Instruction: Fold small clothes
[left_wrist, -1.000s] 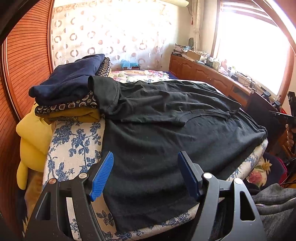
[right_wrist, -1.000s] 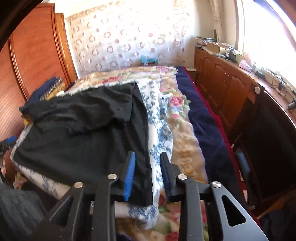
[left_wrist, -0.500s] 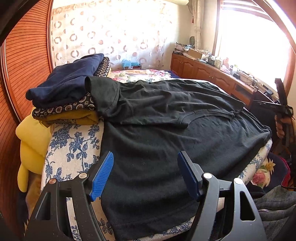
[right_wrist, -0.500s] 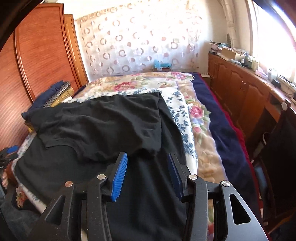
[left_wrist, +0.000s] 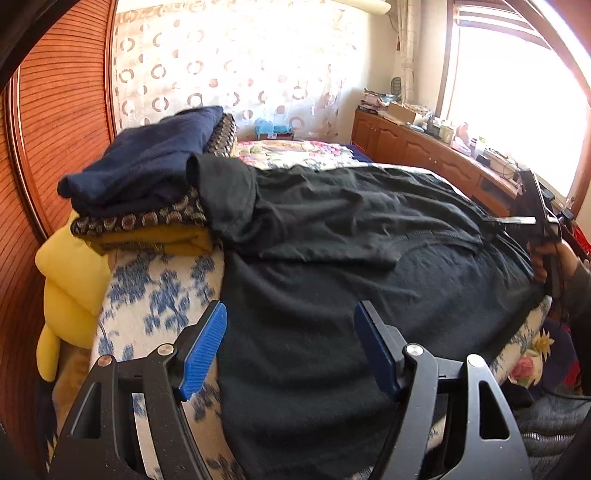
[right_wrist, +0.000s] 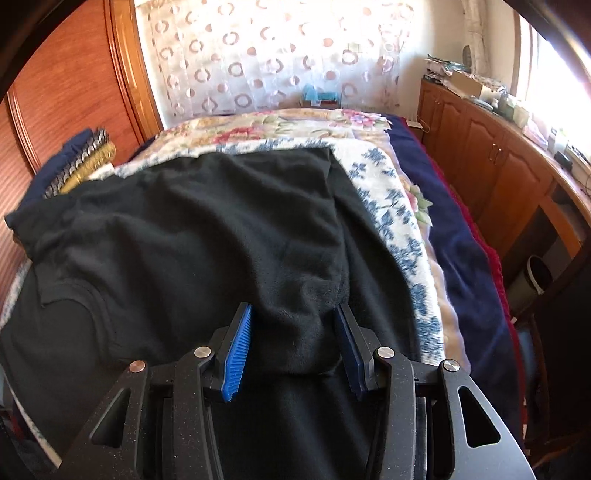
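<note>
Left gripper (left_wrist: 291, 354): jaws wide apart, pads gripping nothing, pointing steeply down. Right gripper (right_wrist: 293, 350): jaws partly apart, just opened wider, fabric bunched between them, pad contact unclear. My right hand (left_wrist: 550, 258) wraps its handle, with a dark sleeve at the wrist.

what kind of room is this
A bedroom, most likely: a bed under floral blankets, a black shirt spread on it, a stack of folded clothes beside a wooden wardrobe, and curtains behind.
</note>
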